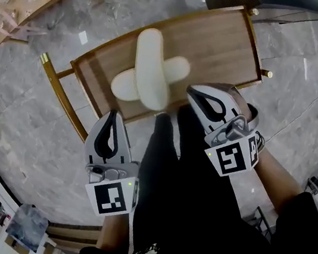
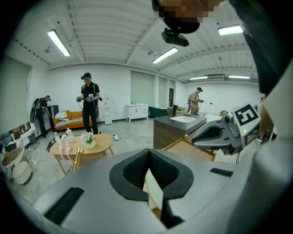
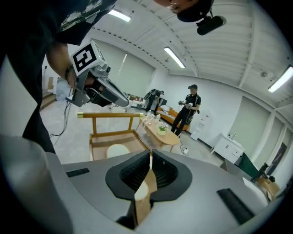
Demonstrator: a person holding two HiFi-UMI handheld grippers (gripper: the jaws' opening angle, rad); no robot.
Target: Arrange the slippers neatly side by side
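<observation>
Cream slippers (image 1: 152, 68) lie crossed beyond the left gripper (image 1: 113, 113) and right gripper (image 1: 192, 90), both seemingly angled downward, jaws closed, empty.

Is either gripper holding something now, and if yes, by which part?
Nothing is held. The left gripper and the right gripper both have their jaws together and empty; the two slippers lie crossed on the wooden table.
</observation>
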